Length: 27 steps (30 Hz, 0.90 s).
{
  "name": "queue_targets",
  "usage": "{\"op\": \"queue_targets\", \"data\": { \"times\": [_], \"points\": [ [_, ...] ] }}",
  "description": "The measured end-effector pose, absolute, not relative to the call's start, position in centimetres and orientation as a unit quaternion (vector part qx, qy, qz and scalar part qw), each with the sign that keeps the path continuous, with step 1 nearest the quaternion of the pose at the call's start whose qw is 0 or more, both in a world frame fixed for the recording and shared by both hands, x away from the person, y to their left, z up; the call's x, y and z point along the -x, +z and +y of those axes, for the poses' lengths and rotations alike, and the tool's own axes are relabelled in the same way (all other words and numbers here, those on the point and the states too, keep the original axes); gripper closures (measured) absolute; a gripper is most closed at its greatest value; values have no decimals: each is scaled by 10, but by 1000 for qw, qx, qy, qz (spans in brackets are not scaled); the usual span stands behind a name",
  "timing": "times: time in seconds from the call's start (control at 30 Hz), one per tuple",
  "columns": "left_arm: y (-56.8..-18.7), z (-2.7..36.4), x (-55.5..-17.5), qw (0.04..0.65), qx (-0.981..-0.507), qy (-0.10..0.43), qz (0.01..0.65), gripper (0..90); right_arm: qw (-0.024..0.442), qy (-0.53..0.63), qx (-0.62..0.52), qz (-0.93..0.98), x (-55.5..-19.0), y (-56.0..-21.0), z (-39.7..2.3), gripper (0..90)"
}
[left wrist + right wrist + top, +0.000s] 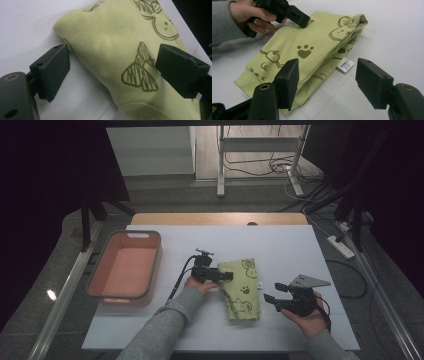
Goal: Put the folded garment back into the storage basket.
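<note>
A folded light-green cloth (242, 290) printed with paw and animal drawings lies on the white table (280, 245). My left gripper (227, 276) hangs low over the cloth's upper left edge. In the left gripper view the cloth (112, 50) lies under the left gripper (112, 60), whose jaws stand open, one beside the cloth's edge and one above it. My right gripper (272, 292) is held to the right of the cloth, apart from it. In the right gripper view the right gripper (327, 75) is open with nothing gripped, facing the cloth (312, 45), its white label (345, 65) and the left gripper (298, 18).
A salmon-coloured basket (155, 265) with a grey rim stands at the table's left. White table surface stretches behind and to the right of the cloth. Beyond the table's far edge are a metal stand, cables and a power strip on the floor.
</note>
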<state>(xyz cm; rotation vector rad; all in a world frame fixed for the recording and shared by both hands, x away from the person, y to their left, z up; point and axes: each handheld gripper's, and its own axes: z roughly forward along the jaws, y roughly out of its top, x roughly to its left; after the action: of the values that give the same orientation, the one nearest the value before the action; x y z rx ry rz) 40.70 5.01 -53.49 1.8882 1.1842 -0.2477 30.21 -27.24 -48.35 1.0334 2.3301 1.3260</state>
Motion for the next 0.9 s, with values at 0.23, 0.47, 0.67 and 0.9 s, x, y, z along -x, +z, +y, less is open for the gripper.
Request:
{"op": "queue_targets", "data": {
  "times": [0.23,0.47,0.67,0.9],
  "points": [
    [-535,47,-406,432,-761,-100,473,198,134,456,-357,804,-303,-484,-272,365],
    [-536,42,-406,436,-755,-115,476,262,134,455,-357,805,-303,-485,-272,365],
    [-537,42,-408,436,-753,-115,479,373,134,456,-357,804,-303,-485,-272,365],
    [-539,42,-409,437,-758,-107,473,521,135,454,-358,805,-304,-485,-272,365]
  ]
}}
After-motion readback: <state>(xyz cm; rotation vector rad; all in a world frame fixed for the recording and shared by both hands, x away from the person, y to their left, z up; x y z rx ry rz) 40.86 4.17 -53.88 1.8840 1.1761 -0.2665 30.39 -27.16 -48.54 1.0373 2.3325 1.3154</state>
